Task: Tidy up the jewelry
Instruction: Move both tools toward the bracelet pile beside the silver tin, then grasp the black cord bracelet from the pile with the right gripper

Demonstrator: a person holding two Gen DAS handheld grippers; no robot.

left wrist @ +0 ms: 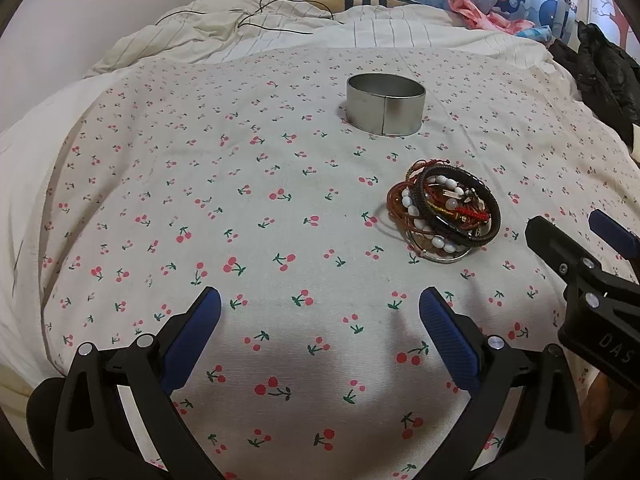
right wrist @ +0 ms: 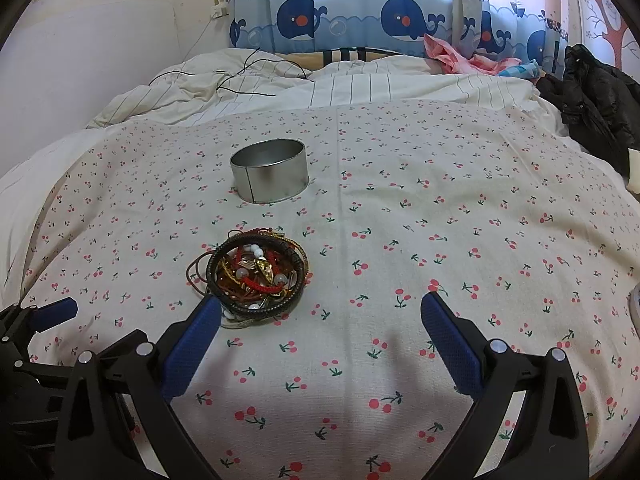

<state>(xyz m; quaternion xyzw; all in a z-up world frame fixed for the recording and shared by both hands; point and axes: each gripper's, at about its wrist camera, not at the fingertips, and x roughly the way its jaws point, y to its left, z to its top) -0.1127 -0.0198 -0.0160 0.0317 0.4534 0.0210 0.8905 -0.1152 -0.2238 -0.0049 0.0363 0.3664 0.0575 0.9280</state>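
A tangled pile of bracelets (left wrist: 446,212) (right wrist: 256,276) lies on the cherry-print cloth: black leather bands, white beads, red and gold cords. A round metal tin (left wrist: 385,103) (right wrist: 269,170) stands open-topped just beyond the pile, nothing visible inside. My left gripper (left wrist: 320,308) hovers open over bare cloth, with the pile ahead to its right. My right gripper (right wrist: 320,312) is open too, its left fingertip (right wrist: 208,312) right at the pile's near edge. Each gripper shows at the edge of the other's view.
The cherry-print cloth (left wrist: 240,200) covers a bed. A rumpled striped duvet (right wrist: 360,84) with a thin black cable (right wrist: 240,76) lies behind. A black jacket (right wrist: 592,96) and pink cloth (right wrist: 460,56) sit at the far right, before whale-print curtains.
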